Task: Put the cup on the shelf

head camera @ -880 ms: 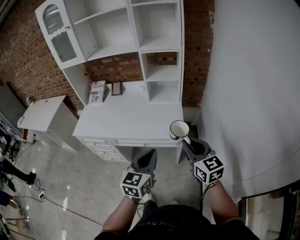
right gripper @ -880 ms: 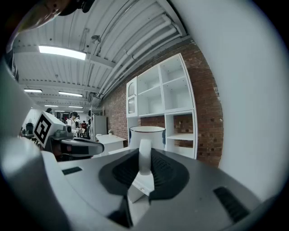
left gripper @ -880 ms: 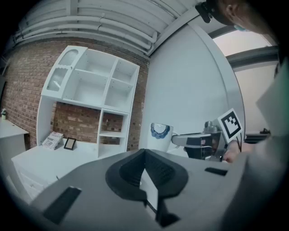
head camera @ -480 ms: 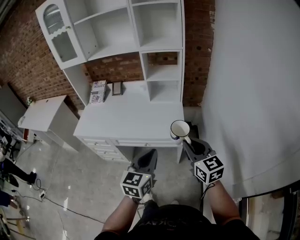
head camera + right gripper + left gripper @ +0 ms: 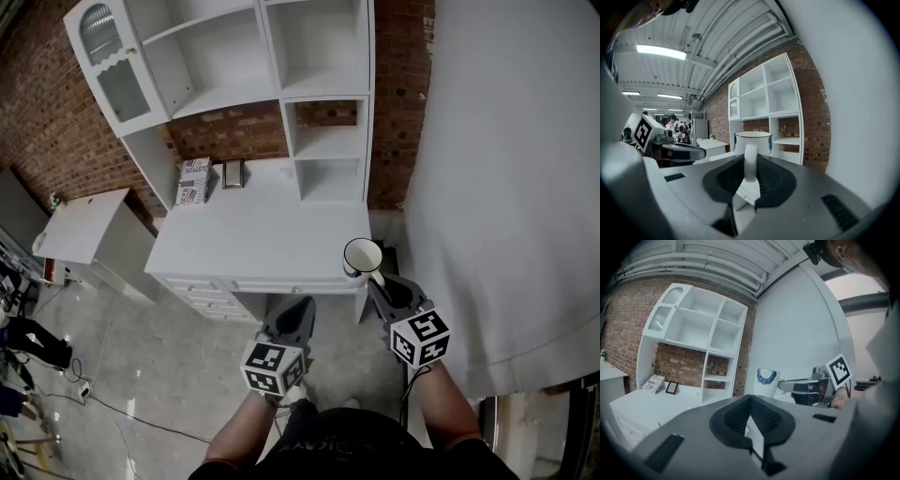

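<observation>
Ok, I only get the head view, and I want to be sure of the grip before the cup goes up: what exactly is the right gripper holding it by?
Observer: The right gripper is shut on the handle, which stands upright between the jaws. The cup is upright just beyond them.
Operator: Is the left gripper carrying anything?
Observer: No. The left gripper has its jaws together with nothing between them.
Operator: Any marking on the cup's side?
Observer: Yes, there is a blue pattern just under the rim, on the side that faces the left gripper.
</observation>
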A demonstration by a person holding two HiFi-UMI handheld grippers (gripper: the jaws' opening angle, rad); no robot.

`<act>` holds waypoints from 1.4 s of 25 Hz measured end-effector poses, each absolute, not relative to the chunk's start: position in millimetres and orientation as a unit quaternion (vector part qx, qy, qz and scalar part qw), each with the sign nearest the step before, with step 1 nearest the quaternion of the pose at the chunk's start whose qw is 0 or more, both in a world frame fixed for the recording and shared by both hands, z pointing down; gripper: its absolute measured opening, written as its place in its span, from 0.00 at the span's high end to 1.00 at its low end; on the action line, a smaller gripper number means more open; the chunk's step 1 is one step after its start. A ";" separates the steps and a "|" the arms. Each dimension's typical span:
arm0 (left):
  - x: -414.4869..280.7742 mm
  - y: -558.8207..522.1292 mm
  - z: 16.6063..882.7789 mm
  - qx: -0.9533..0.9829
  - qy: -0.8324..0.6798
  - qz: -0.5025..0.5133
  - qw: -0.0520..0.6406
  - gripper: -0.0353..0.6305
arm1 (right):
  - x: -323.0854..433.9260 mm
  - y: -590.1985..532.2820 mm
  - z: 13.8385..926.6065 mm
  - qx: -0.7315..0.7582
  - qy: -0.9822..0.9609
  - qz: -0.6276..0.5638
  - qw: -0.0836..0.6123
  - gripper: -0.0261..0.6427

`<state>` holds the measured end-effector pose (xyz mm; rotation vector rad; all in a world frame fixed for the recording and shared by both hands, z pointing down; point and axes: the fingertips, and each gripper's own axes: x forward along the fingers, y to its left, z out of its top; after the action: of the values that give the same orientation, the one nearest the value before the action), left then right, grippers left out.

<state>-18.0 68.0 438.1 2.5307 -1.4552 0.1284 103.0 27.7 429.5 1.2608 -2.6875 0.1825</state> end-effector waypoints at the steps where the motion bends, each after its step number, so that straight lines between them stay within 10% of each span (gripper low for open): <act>1: -19.9 64.7 439.4 0.861 -0.495 0.044 0.111 0.94 | 101.3 25.0 431.0 0.423 -0.900 0.062 0.085 0.87; 35: -165.0 -51.3 439.2 0.892 -0.434 0.041 0.121 0.94 | -56.5 -81.2 432.2 0.466 -0.877 0.083 0.088 0.87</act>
<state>-165.0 -51.3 439.2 2.6048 -1.2675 0.1198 -56.5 -81.2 432.2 1.3860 -2.6105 0.2475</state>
